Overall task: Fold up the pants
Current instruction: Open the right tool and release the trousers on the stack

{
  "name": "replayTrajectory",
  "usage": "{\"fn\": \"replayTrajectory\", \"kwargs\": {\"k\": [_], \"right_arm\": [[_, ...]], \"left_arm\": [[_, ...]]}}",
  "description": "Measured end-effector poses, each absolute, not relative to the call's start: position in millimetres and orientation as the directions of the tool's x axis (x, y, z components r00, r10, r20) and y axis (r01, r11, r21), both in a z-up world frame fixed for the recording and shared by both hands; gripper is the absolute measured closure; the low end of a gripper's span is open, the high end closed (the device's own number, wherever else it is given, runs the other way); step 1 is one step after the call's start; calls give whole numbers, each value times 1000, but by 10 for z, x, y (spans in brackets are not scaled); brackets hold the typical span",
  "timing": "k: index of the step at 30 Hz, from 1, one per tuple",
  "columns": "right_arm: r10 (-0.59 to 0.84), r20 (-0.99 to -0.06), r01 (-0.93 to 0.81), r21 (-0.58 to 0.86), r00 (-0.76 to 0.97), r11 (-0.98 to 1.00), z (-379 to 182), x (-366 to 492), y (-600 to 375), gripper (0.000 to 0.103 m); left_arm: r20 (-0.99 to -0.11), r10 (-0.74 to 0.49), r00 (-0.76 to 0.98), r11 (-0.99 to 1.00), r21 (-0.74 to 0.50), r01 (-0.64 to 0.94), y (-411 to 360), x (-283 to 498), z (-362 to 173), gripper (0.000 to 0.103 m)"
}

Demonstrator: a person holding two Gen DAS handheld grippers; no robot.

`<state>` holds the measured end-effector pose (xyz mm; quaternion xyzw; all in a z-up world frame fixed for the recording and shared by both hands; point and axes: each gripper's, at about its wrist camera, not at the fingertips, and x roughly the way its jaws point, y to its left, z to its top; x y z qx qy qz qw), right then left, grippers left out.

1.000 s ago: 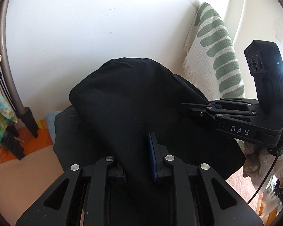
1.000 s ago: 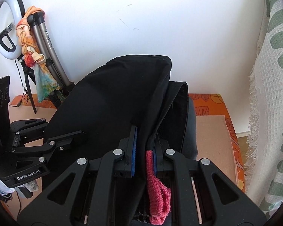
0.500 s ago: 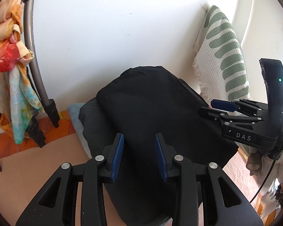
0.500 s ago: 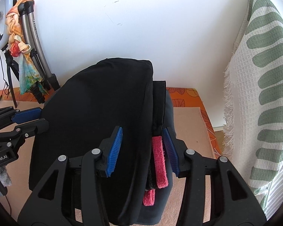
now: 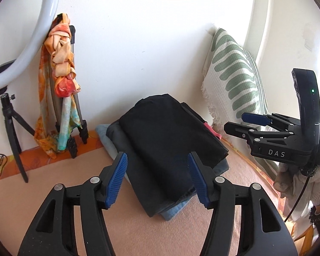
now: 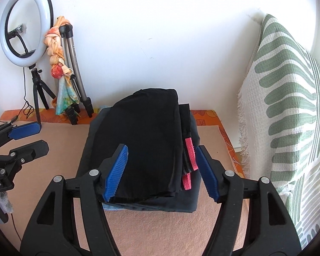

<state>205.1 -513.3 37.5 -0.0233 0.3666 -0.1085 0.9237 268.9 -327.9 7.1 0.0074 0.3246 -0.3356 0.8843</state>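
The black pants lie folded on top of a stack of folded clothes on the peach surface; they also show in the right wrist view, with a pink waistband strip at their right edge. My left gripper is open and empty, held just in front of and above the stack. My right gripper is open and empty over the stack's near edge. It also shows at the right of the left wrist view, and the left gripper shows at the left of the right wrist view.
A dark grey garment and a light blue one lie under the pants. A ring light on a tripod, a second tripod with a colourful scarf, and a green-and-white blanket stand around. The wall is behind.
Both grippers let go of the black pants, opened wide and pulled back. The pants dropped flat onto the stack.
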Motion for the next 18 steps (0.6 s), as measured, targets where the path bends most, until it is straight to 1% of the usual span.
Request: {"fn": "replayTrajectory", "kwargs": {"k": [3,5,8,11,14,15,18], "right_arm": [[-207,-652,178,-111,730,978,517,1834,-4918,26],[-218,-632,181,-124,744,976,599,1690,-4758,18],[-233,-599,182,-145,766,972,692,1468,-4523,10],[-223,-584,180,-132,780,975,751,1239,-4317,8],[-209,-574,173,-116,792,978,792,1021,-4145,8],[-209,-569,175,-114,795,978,802,952,-4096,8],[-201,-559,174,-102,804,979,831,731,-3947,6]], "left_arm": [[-564,-597,571,770,-201,606,-3127,2450,186,39],[-554,-593,585,773,-187,606,-3001,2290,249,38],[-540,-595,596,772,-177,610,-2815,2064,333,31],[-530,-593,606,773,-164,612,-2648,1843,415,31],[-518,-584,625,781,-149,606,-2516,1616,478,26],[-513,-580,632,784,-143,604,-2476,1541,495,22],[-502,-569,651,794,-127,595,-2357,1321,530,22]]}}
